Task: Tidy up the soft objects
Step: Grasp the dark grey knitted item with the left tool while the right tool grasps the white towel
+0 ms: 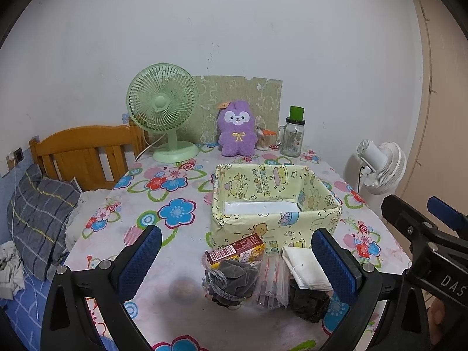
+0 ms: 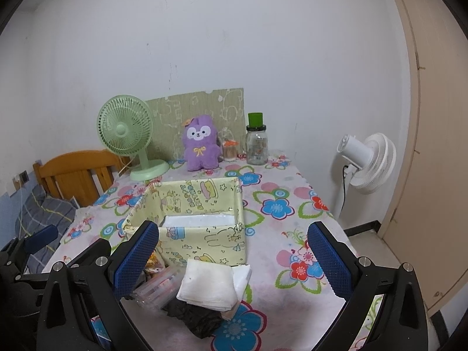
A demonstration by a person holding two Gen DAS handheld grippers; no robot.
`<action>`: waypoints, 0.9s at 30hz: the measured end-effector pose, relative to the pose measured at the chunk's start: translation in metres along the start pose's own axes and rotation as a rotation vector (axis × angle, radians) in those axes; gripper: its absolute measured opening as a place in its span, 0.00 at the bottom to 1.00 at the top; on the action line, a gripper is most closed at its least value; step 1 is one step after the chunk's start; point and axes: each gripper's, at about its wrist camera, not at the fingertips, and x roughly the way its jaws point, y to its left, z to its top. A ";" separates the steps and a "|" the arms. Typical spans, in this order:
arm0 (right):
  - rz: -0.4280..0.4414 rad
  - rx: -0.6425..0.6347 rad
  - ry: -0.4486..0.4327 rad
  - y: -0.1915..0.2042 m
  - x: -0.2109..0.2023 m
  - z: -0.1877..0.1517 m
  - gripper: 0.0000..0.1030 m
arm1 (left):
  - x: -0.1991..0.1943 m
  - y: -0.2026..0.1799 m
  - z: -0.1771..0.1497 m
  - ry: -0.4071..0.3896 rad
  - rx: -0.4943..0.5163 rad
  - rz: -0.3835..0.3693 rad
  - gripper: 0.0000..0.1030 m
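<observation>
Left gripper (image 1: 237, 259) jaws wide apart, nothing between pads, hovering above small pile at table's near edge. Right gripper (image 2: 234, 259) likewise spread, holding nothing. Pile: grey velvet scrunchie (image 1: 232, 280), folded white cloth (image 2: 209, 288) lying atop black crumpled bag (image 2: 199, 318), clear plastic pouch (image 1: 270, 283), small red carton (image 1: 235, 250). Yellow cartoon-print box (image 1: 275, 201) at 12 o'clock of pile, touching carton. Purple plush (image 1: 236, 128) upright at table's far edge, 12 o'clock beyond box, green desk fan (image 1: 162, 111) at its 9 o'clock.

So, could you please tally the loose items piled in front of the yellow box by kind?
Fabric items: 3, namely grey velvet pouch, white folded cloth, black cloth
Cartons: 1, small red carton
Clear plastic bags: 1
Total: 5
</observation>
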 end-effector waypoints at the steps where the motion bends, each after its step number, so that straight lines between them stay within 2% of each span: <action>1: 0.002 0.000 0.005 0.000 0.002 -0.001 1.00 | 0.001 0.000 -0.001 0.004 0.001 0.000 1.00; 22: 0.029 -0.005 0.128 0.015 0.052 -0.029 1.00 | 0.047 0.006 -0.029 0.104 0.006 -0.027 0.98; 27: 0.023 -0.010 0.167 0.018 0.067 -0.036 1.00 | 0.059 0.009 -0.036 0.143 -0.001 -0.027 0.92</action>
